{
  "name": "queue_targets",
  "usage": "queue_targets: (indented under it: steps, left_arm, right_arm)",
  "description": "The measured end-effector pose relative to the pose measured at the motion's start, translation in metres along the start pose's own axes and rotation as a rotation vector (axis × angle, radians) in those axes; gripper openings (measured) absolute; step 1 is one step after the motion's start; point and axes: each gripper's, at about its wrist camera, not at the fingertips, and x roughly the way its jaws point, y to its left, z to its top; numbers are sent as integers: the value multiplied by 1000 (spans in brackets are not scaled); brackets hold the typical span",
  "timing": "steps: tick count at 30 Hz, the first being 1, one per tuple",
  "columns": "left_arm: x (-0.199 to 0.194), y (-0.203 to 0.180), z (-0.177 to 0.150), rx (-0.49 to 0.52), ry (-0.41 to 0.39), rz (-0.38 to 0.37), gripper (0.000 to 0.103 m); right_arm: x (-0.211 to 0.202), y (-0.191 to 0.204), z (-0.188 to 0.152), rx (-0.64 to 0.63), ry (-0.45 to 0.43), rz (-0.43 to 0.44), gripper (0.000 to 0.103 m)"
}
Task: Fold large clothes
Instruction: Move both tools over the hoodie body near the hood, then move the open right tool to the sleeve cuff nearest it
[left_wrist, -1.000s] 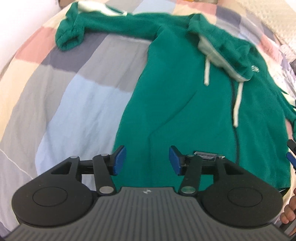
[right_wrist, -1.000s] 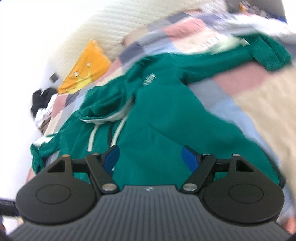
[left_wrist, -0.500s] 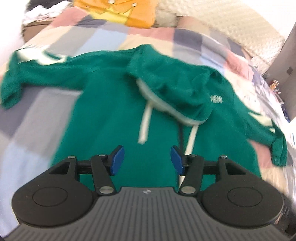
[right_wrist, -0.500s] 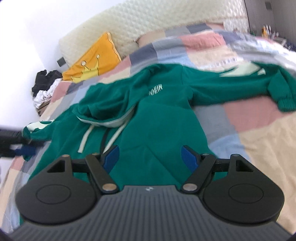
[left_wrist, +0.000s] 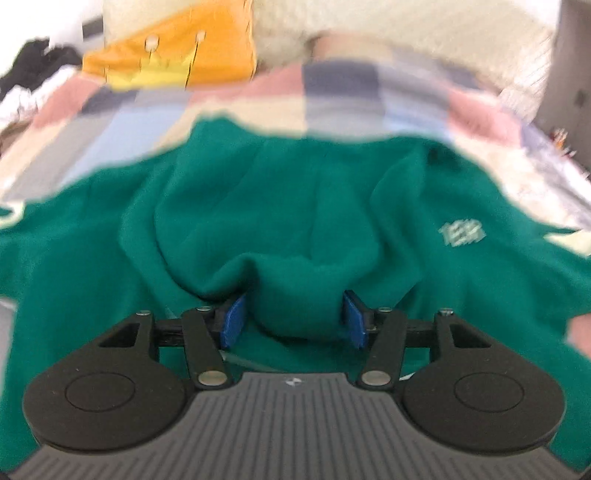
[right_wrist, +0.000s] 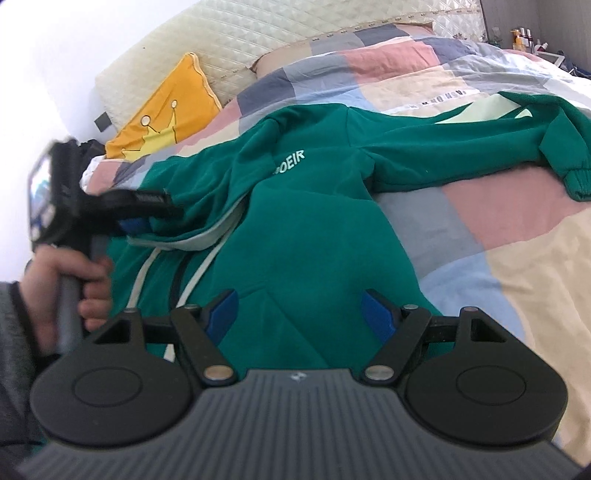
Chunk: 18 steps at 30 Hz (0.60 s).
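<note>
I see the green hoodie (right_wrist: 306, 236) spread flat on the patchwork quilt (right_wrist: 517, 236), bare quilt to its right. My left gripper (left_wrist: 293, 321) is open around the hood's bunched fold, pads apart. My right gripper (right_wrist: 299, 314) is open over the hoodie's near body

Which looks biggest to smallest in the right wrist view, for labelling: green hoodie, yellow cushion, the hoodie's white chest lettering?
1. green hoodie
2. yellow cushion, though it lies farther from the camera
3. white chest lettering
</note>
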Motion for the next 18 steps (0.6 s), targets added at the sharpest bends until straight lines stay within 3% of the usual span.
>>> queue_targets:
  steps: [3,8,13,18]
  left_arm:
    - [24,-1,-5,24,21,12,63]
    - [25,-8,-2,52,22,18,63]
    - [-14,-6,-8,55,10,-9,63]
    - [-65,-8,-27,62,-68,-17,63]
  right_arm:
    - [8,-5,1,13,5,-5,76]
    - [12,-9,2,27,-6,-20,76]
    - [5,-14,3,40,-50,-47,76]
    - [-4,-17,6,47,-87,-72,76]
